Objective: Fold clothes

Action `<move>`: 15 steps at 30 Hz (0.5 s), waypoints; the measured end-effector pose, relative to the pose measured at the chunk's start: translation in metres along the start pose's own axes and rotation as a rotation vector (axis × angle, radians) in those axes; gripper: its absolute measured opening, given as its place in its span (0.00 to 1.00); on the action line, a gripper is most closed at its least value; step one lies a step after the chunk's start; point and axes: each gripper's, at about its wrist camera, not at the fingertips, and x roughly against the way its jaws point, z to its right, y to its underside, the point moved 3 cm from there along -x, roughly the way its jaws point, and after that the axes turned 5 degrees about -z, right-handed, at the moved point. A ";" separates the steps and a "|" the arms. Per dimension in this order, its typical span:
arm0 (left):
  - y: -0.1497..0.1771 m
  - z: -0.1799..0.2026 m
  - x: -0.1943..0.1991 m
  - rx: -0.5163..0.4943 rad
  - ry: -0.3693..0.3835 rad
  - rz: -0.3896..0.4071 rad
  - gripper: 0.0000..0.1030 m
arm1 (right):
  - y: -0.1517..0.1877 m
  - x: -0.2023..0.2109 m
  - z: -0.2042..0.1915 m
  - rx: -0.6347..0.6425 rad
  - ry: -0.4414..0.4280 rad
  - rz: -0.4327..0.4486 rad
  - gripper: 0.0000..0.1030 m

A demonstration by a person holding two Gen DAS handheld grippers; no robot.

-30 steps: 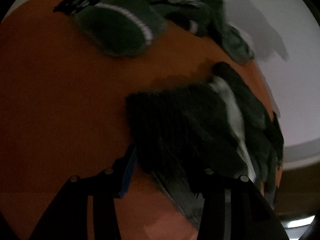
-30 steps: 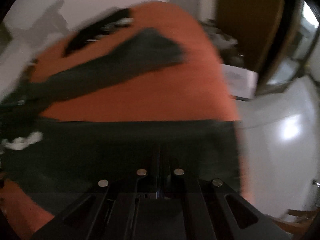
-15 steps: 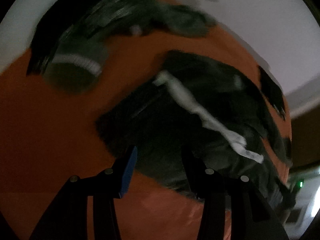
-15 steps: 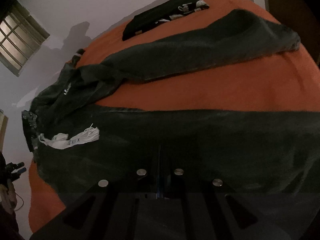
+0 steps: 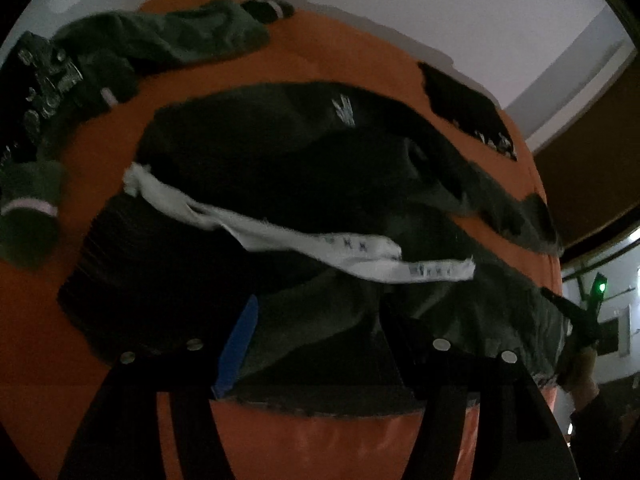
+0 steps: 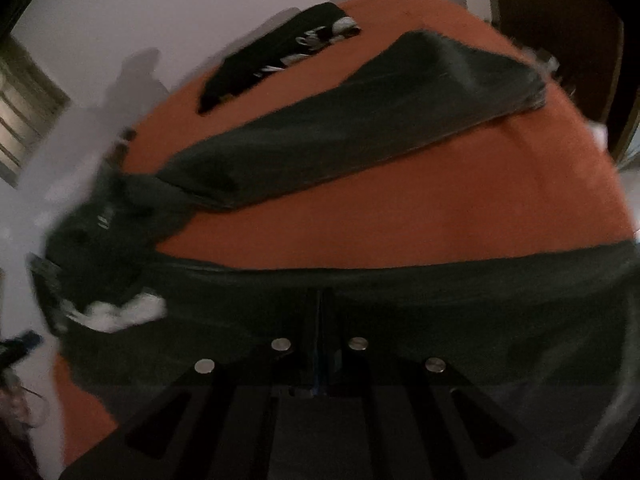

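Trousers [image 5: 304, 184], dark, spread on the orange bed cover [image 5: 88, 320] from the near edge toward the middle. White drawstring [image 5: 288, 240] lying across the waist end. One leg [image 6: 360, 128] stretched out toward the far right corner, the other leg [image 6: 400, 296] lying along the near edge. Left claw [image 5: 316, 340] hanging over the waist end, jaws wide apart and opening, blue pad [image 5: 236, 344] on one finger, cloth seen in the gap below but not pinched. Right claw [image 6: 320, 320] shut tight, fingers pressed together right over the near leg; cannot tell if cloth is caught between them. More dark green clothes [image 5: 168, 44] heaped at the far left corner. Black folded top with white print [image 6: 280, 60] lying by the far edge.
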 end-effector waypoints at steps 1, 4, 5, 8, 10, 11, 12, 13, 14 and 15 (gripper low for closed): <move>0.001 -0.001 -0.004 -0.001 0.000 -0.008 0.63 | -0.003 0.000 0.006 0.006 0.032 -0.004 0.00; -0.002 -0.007 -0.011 -0.020 -0.019 -0.027 0.63 | -0.024 0.004 0.035 -0.069 0.031 0.007 0.00; -0.005 -0.010 -0.011 -0.027 -0.035 -0.026 0.63 | -0.033 0.007 0.046 -0.109 0.014 0.023 0.01; -0.014 -0.019 -0.012 -0.032 -0.055 -0.022 0.63 | -0.061 0.010 0.076 -0.217 0.000 0.061 0.14; -0.018 -0.025 -0.014 -0.034 -0.062 -0.018 0.63 | -0.079 0.009 0.092 -0.260 0.020 0.079 0.18; -0.019 -0.028 -0.015 -0.030 -0.064 -0.016 0.63 | -0.088 0.007 0.099 -0.277 0.033 0.087 0.20; -0.020 -0.030 -0.016 -0.027 -0.065 -0.014 0.63 | -0.096 0.006 0.104 -0.289 0.047 0.096 0.27; -0.021 -0.032 -0.019 -0.019 -0.062 -0.019 0.63 | -0.104 0.005 0.108 -0.293 0.060 0.106 0.50; -0.021 -0.034 -0.023 -0.012 -0.059 -0.025 0.63 | -0.111 0.004 0.112 -0.297 0.073 0.116 0.67; -0.019 -0.034 -0.027 -0.004 -0.054 -0.042 0.63 | -0.118 0.003 0.116 -0.304 0.088 0.130 0.90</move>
